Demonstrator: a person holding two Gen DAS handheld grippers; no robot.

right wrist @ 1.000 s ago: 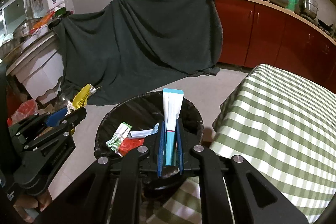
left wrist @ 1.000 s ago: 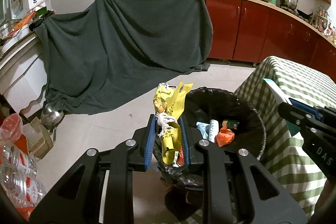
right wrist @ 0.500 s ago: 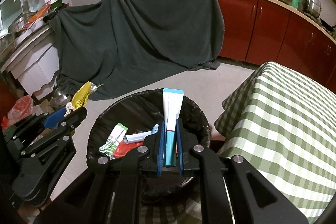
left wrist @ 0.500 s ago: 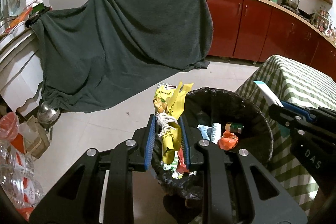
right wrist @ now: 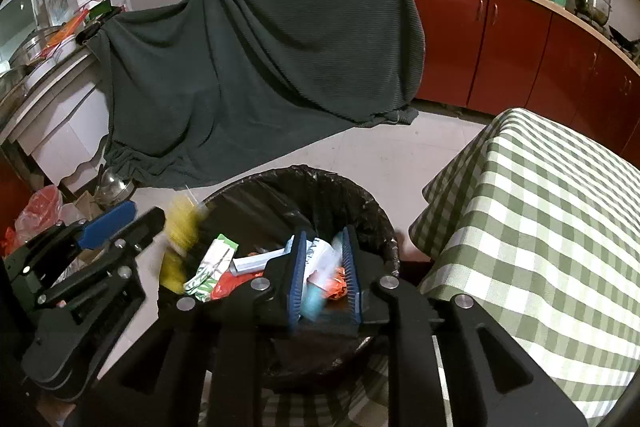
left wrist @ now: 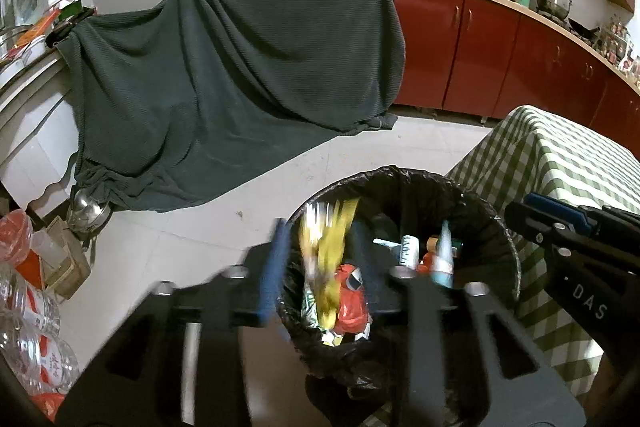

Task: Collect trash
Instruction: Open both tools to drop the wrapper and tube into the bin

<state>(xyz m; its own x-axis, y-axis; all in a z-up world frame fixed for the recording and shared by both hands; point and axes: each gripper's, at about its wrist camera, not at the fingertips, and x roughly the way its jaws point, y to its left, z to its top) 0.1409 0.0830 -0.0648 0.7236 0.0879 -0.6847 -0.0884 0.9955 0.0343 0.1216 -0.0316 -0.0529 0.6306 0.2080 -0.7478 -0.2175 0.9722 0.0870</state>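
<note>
Both my jaws opening over the lined bin (left wrist: 404, 183): left gripper (left wrist: 332, 267) drops light, crinkly yellow wrapper (left wrist: 328, 247); right gripper (right wrist: 324, 267) frees soft toothpaste tube (right wrist: 318, 283), best pinched mid-body.

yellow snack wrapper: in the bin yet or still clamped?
Neither: released, mid-fall. The yellow snack wrapper is a blur between the left hand-held gripper's opening jaws, over the black-lined bin.

Both tools' (left wrist: 334, 267) (right wrist: 322, 275) jaws opening, angled downward

Blurred yellow wrapper (left wrist: 328, 259) and white-blue tube (right wrist: 320, 279) above black-lined bin (left wrist: 400, 175).
</note>
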